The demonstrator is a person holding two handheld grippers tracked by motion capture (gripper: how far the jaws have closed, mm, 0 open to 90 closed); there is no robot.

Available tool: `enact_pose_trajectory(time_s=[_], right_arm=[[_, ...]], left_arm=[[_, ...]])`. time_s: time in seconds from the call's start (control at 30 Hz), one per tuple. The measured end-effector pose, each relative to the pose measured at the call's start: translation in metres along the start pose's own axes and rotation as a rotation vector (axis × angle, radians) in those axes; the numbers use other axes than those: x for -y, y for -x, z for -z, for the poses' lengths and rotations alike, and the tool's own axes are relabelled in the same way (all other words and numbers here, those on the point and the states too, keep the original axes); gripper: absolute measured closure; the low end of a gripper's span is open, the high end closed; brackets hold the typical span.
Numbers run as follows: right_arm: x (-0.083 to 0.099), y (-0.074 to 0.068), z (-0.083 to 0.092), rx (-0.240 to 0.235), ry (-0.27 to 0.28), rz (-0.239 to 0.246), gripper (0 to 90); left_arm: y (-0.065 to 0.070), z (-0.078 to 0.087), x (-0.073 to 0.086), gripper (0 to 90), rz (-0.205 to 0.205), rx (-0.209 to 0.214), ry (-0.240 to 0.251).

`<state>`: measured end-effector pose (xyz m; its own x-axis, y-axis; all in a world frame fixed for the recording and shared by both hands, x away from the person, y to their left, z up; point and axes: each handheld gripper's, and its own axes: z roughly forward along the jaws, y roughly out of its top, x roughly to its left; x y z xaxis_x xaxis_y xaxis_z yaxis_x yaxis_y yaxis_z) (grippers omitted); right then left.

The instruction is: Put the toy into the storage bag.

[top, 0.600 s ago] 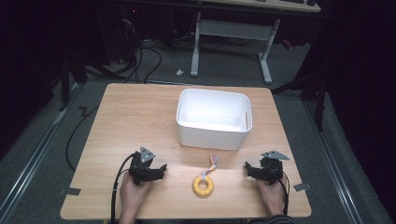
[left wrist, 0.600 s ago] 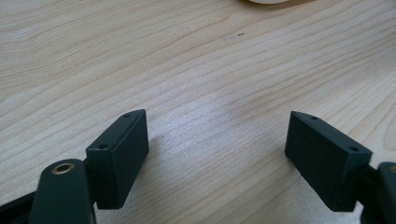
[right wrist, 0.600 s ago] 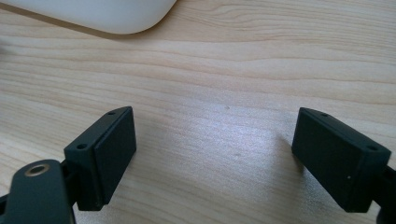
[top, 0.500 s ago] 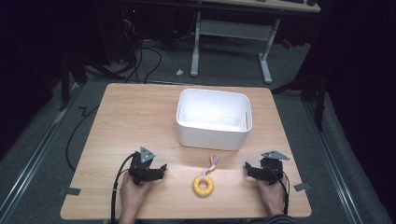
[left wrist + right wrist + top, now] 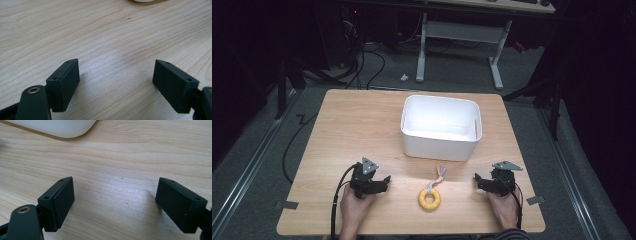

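Down near the front edge of the pale wooden surface, a yellow ring-shaped toy with a short multicoloured tassel lies between the two tools, well apart from each. Both rest low on the wood: the left tool has its black jaws spread wide with nothing between them, and so does the right tool. Behind the ring stands a white rectangular plastic tub.

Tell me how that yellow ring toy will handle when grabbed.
The ring toy looks soft and light, so it will likely squash a little. It lies flat, so rolling seems unlikely. Its tassel looks like loose threads, so it will probably dangle.
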<state>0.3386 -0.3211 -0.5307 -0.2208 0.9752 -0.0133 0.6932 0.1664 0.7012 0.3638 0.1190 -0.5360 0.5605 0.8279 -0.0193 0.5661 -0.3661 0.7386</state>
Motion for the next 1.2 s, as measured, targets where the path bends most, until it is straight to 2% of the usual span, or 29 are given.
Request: enact_pose_trajectory(time_s=[0.37,0.53,0.67,1.0,1.07,1.2], right_arm=[[0.0,0.002,0.004,-0.004,-0.004,0.004,23.4],[0.002,0.002,0.007,-0.015,0.001,-0.012,26.6],[0.004,0.001,0.01,-0.039,0.005,-0.018,30.8],[0.004,-0.002,0.016,-0.102,0.009,-0.002,33.9],[0.002,-0.001,0.018,-0.112,0.014,-0.012,34.0],[-0.001,-0.01,0.023,-0.117,0.018,0.029,35.9]], left_arm=[[0.0,0.0,0.0,21.8,0.0,0.001,0.0],[0.0,0.0,0.0,21.8,-0.001,0.0,0.0],[0.0,0.0,0.0,21.8,-0.001,0.0,0.0],[0.0,0.0,0.0,21.9,-0.001,-0.002,-0.001],[0.0,0.0,-0.001,21.9,-0.001,-0.002,-0.001],[0.0,0.0,0.0,21.9,-0.001,-0.001,-0.002]])
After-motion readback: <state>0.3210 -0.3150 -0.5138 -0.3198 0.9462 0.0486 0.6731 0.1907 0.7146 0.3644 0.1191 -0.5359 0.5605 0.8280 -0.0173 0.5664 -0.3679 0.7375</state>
